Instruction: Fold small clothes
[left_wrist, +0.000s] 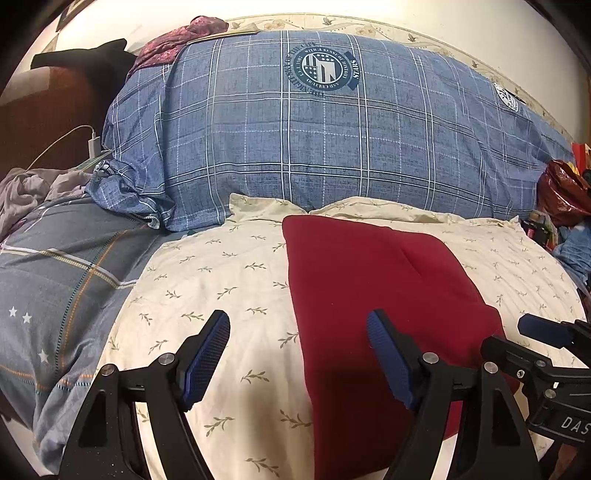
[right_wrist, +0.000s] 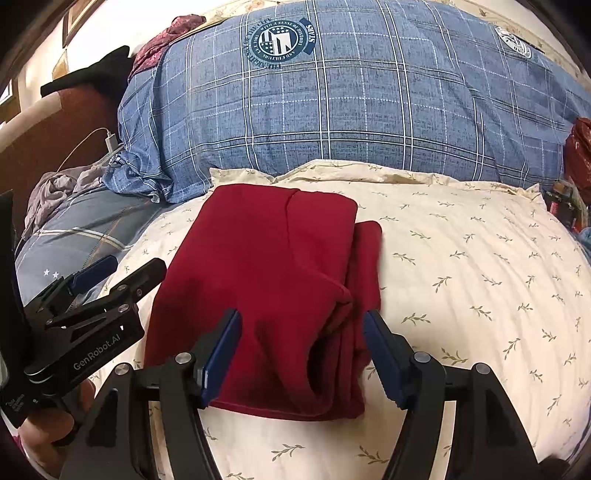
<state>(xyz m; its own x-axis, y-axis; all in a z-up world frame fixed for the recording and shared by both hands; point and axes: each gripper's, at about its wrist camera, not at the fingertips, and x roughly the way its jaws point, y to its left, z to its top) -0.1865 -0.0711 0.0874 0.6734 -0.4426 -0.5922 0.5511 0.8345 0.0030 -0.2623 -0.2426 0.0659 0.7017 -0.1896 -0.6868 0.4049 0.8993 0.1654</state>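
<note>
The folded dark-red knit garment (right_wrist: 266, 280) lies flat on the cream leaf-print pillow (right_wrist: 480, 266) on the bed, in front of the blue plaid quilt (right_wrist: 332, 110). The left tool (left_wrist: 298, 363) hangs open and empty over its left edge, and the right tool (right_wrist: 302, 354) stands open above its near edge, pads clear of the cloth. The fabric looks soft, light and limp, so it would likely sag unless pinched through every layer at a near corner or along the thicker folded right edge.

Garment (right_wrist: 266, 266) dark red — duvet (left_wrist: 295, 140) blue plaid.

Two close wrist views, angled down, side by side over one red garment (left_wrist: 380, 295).
</note>
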